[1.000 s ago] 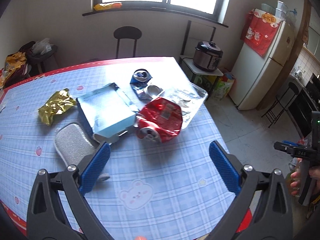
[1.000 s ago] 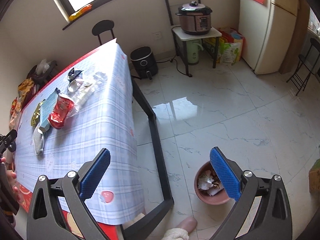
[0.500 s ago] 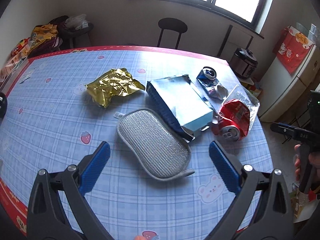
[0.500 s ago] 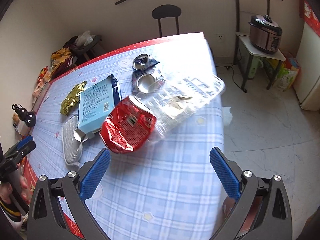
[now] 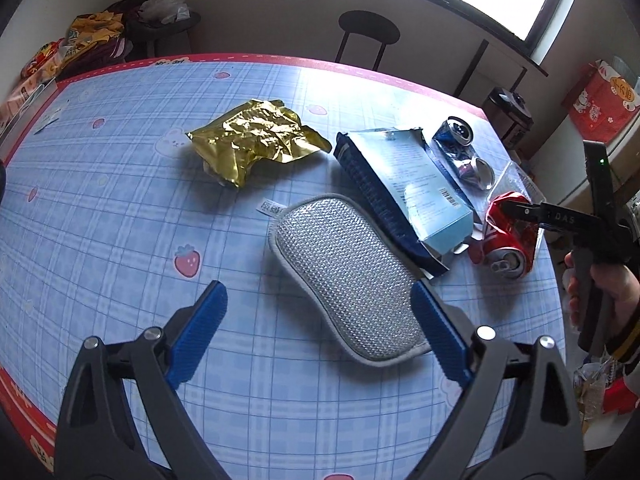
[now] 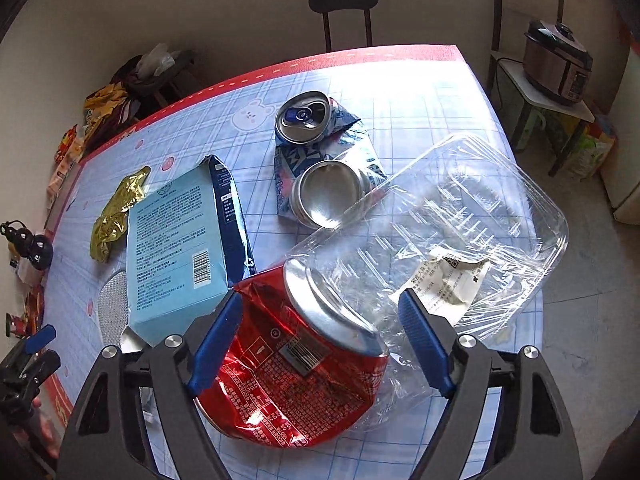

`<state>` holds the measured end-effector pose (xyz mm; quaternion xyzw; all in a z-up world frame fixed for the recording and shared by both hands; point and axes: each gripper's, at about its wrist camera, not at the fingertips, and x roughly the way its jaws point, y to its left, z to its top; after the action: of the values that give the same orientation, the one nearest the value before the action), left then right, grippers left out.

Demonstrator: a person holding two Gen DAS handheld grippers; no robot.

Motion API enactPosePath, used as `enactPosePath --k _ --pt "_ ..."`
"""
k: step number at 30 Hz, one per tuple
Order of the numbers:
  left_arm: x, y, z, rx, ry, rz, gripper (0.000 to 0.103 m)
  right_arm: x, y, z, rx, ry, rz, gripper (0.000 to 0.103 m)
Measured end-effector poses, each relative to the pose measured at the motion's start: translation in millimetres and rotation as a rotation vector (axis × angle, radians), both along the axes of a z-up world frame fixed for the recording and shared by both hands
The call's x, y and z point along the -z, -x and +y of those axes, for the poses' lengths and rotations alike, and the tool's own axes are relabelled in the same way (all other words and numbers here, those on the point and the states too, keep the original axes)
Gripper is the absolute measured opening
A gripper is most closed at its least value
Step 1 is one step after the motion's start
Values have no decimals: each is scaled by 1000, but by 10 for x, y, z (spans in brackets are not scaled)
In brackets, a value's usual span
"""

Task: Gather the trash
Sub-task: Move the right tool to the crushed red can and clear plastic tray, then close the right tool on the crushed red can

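Right hand-held gripper (image 6: 320,344) agape, straddling crushed red can (image 6: 296,364)

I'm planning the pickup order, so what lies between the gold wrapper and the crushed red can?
In the left wrist view, the light blue carton lies between the gold wrapper and the crushed red can, with the silver scrub pad just nearer the camera.

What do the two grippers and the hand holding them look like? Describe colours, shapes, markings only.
Left gripper and right gripper: black angular frames, silver round bolts, ribbed blue fingertip pads. From the left wrist view, the right one shows white lettering and a green light; the bare hand has a dark, yellow-banded cuff.
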<state>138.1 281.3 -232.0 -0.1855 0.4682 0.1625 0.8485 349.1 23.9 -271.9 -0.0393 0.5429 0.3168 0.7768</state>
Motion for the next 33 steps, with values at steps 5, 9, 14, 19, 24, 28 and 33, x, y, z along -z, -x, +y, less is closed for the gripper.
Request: enactPosePath --k 5,9,14,19,24,28,33 --pt "93 -7 28 -6 31 8 90 114 75 41 -17 7 23 77" --pt "136 -35 0 1 42 13 89 126 112 -4 -11 -37 60 66" --pt "171 -44 -27 1 54 15 89 34 217 -73 -18 -82 80 48" --pt "187 -33 -46 7 61 18 89 -125 363 -171 -13 -138 81 38" --pt "239 -13 -70 14 80 28 85 -264 550 -231 -30 -205 80 37" --pt "283 -15 -92 15 104 30 83 -334 690 -292 -15 -253 86 37" --pt "336 -64 -105 12 132 36 78 -354 833 -455 39 -261 69 37"
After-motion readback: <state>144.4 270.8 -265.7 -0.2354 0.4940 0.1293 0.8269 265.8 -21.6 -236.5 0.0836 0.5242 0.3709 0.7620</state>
